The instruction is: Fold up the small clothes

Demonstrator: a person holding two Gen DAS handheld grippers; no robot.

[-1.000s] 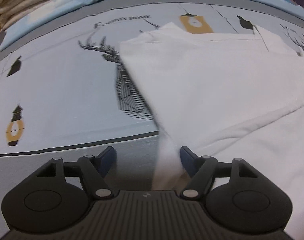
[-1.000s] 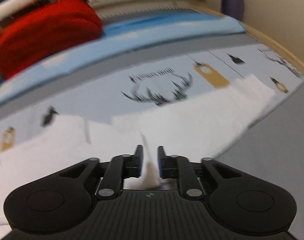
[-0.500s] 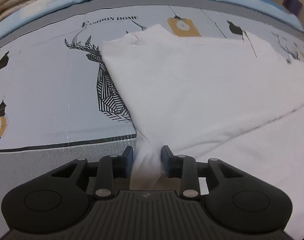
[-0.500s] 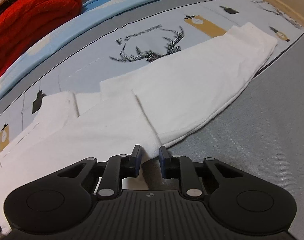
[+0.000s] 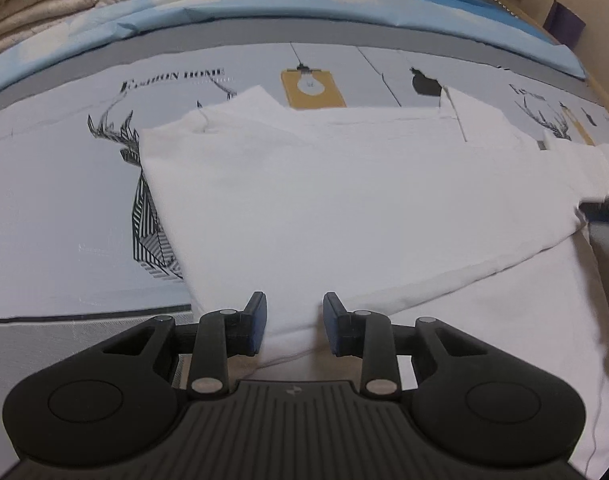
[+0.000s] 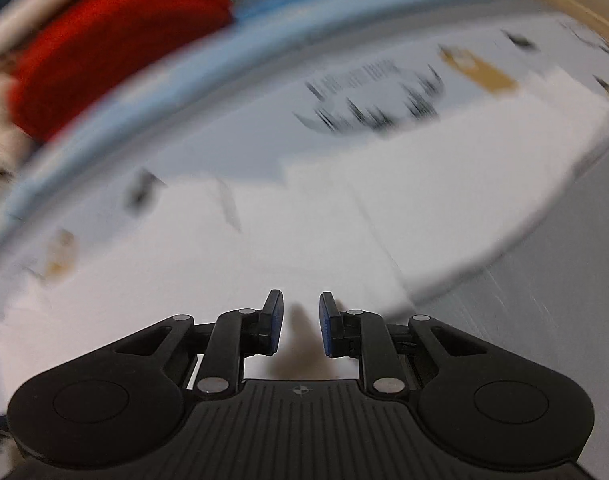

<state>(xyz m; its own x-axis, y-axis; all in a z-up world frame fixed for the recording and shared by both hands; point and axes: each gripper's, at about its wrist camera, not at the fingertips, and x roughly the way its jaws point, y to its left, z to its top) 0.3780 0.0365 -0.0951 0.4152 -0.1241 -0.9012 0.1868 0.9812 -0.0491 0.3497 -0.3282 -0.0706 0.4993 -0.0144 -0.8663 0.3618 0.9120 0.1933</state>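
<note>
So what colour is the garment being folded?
Plain white; the shirt shows best in the left wrist view.

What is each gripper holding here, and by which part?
Left gripper pinches the white shirt at its near folded edge. Right gripper seems to hold nothing: its pads stand apart above the shirt.

The left tongs (image 5: 294, 322), wide apart a second ago around a raised strip of the white garment (image 5: 344, 208), now stand narrowed over its near corner. The folded panel now lies flat instead of lifted. The right tongs (image 6: 300, 322) have narrowed too; the cloth ridge between them is gone.
</note>
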